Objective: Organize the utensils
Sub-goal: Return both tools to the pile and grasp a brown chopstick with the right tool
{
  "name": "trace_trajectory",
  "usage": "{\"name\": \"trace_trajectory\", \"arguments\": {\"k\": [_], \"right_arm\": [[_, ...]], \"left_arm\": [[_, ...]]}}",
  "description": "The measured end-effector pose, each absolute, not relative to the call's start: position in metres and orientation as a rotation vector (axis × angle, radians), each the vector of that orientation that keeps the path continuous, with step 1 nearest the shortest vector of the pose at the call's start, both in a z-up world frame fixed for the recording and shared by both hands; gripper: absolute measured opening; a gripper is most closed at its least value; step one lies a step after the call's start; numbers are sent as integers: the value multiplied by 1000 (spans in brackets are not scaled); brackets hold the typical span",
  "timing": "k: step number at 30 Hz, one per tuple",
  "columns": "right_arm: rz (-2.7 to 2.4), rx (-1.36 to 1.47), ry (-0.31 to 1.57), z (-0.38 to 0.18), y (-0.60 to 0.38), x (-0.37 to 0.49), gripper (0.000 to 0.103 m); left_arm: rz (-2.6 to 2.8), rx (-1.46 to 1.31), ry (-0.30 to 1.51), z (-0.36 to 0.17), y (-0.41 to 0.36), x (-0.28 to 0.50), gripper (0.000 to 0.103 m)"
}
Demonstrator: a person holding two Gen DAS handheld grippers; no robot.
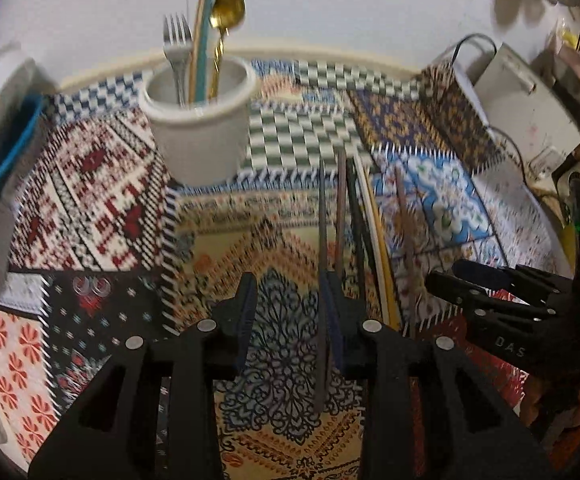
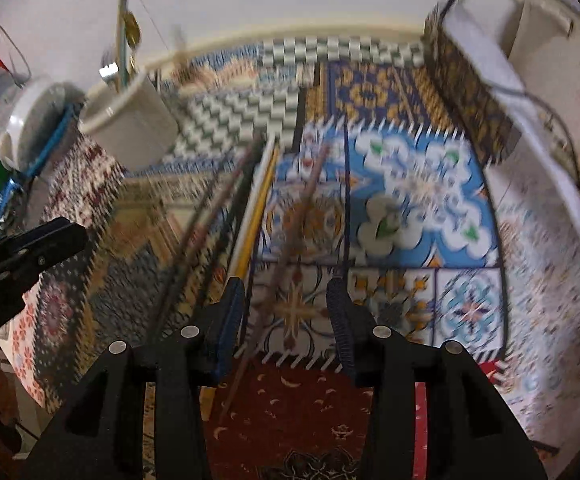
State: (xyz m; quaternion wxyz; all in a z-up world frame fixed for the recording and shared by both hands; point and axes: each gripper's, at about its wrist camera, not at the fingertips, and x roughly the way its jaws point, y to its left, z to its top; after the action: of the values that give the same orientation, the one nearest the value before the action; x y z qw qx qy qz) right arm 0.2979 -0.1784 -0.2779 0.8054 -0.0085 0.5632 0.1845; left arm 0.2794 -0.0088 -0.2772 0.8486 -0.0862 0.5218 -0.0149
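A white cup (image 1: 200,116) stands on the patterned mats and holds a silver fork (image 1: 177,46), a gold spoon (image 1: 228,8) and a teal-edged stick; the cup also shows in the right wrist view (image 2: 134,120). Several chopsticks (image 1: 353,220) lie side by side on the mats, dark, white and yellow. My left gripper (image 1: 290,304) is open above them, one dark chopstick (image 1: 321,280) running along its right finger. My right gripper (image 2: 286,312) is open over a brown chopstick (image 2: 290,240), and it shows at the right of the left wrist view (image 1: 473,288).
Patterned mats (image 2: 409,184) cover the table. A white appliance with cables (image 1: 521,92) stands at the back right. A white container (image 2: 26,120) and a blue cable (image 1: 10,160) are at the left. The left gripper shows at the left of the right wrist view (image 2: 22,252).
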Motion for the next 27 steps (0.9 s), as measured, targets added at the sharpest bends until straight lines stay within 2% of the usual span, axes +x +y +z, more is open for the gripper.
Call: {"name": "trace_trajectory", "arguments": {"k": [9, 11, 16, 27], "right_arm": [[368, -7, 1213, -299, -171, 308, 38], [357, -28, 1214, -303, -170, 313, 25], [354, -49, 1210, -304, -179, 317, 8], [357, -33, 1242, -304, -194, 347, 8]], "left_arm": [[-48, -187, 1150, -299, -18, 283, 33], [-54, -187, 1151, -300, -20, 286, 33], [-79, -172, 1147, -298, -28, 295, 33], [-84, -172, 1161, -302, -36, 317, 33]]}}
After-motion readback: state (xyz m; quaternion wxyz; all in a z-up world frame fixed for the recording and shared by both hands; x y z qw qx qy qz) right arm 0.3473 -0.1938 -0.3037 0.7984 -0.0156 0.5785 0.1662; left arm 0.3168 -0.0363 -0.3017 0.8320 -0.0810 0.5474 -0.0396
